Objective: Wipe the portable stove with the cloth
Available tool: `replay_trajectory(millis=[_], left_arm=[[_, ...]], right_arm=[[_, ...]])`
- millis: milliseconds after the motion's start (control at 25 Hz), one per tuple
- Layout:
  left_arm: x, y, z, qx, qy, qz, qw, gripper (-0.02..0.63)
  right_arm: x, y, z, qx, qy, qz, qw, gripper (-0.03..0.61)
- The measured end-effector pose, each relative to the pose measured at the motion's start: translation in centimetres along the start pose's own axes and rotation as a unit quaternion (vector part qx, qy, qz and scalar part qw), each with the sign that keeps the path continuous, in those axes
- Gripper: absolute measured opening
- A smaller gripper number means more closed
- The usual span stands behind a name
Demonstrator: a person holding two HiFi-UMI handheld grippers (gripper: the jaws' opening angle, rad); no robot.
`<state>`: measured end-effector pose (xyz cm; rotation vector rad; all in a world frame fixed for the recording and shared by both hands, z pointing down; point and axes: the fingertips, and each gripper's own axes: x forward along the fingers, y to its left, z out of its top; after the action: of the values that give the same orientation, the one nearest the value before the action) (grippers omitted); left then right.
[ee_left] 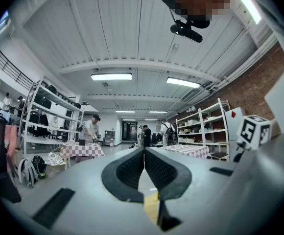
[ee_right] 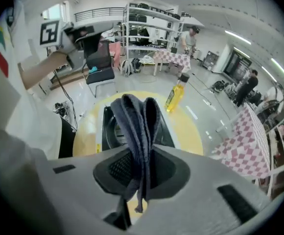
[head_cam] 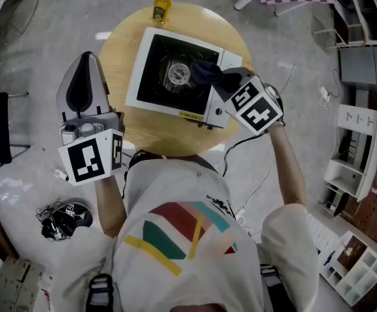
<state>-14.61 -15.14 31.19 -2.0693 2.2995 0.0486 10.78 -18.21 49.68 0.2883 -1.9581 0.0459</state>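
Head view: one portable stove (head_cam: 175, 77) on round table (head_cam: 120, 51); one yellow bottle (head_cam: 163, 4) at far edge, apart from stove. Cloth (head_cam: 208, 72) over stove's right side. Left gripper (head_cam: 86, 77) off table's left edge.
Left gripper view: jaws pressed together, nothing between.
Right gripper view: right gripper (ee_right: 138, 155) clamps cloth above stove.

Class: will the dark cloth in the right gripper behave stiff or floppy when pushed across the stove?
Probably floppy: the cloth hangs in loose folds from the right gripper. It is likely light, and may bunch rather than slide flat on the stove.
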Motion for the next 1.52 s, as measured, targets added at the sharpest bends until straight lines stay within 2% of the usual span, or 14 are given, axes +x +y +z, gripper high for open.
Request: replay_trajectory(millis=[80, 160, 280, 400, 520, 680, 960, 1200, 1520], left_arm=[[-0.5, 0.8, -0.3, -0.002, 0.003, 0.012, 0.9999, 0.006], [-1.1, 1.8, -0.9, -0.003, 0.011, 0.028, 0.9996, 0.006], [-2.2, 3.5, -1.7, -0.006, 0.024, 0.053, 0.9983, 0.006], [-3.2, 5.3, -2.7, -0.007, 0.038, 0.079, 0.9961, 0.006], [-4.0, 7.0, -3.6, -0.004, 0.050, 0.105, 0.9932, 0.006], [-5.2, 9.0, -4.6, -0.001, 0.061, 0.137, 0.9886, 0.006], [-6.2, 11.1, -5.8, 0.000, 0.076, 0.170, 0.9825, 0.006], [-6.1, 11.5, -6.3, 0.012, 0.082, 0.172, 0.9817, 0.006], [-4.8, 10.4, -6.1, 0.016, 0.079, 0.150, 0.9854, 0.006]], right_arm=[[1.0, -2.1, 3.0, -0.058, 0.008, 0.045, 0.997, 0.035], [3.1, -3.7, 5.6, -0.108, 0.028, 0.094, 0.989, 0.035], [6.6, -5.4, 9.1, -0.102, 0.059, 0.152, 0.981, 0.035], [9.8, -6.5, 11.8, -0.087, 0.083, 0.182, 0.976, 0.035], [12.5, -7.0, 13.8, -0.108, 0.100, 0.182, 0.972, 0.035], [15.0, -6.6, 15.2, -0.159, 0.130, 0.189, 0.960, 0.035], [17.4, -6.2, 16.0, -0.180, 0.166, 0.202, 0.948, 0.035], [17.3, -6.7, 15.1, -0.155, 0.160, 0.213, 0.951, 0.035], [15.9, -8.3, 11.2, -0.119, 0.165, 0.220, 0.954, 0.035]])
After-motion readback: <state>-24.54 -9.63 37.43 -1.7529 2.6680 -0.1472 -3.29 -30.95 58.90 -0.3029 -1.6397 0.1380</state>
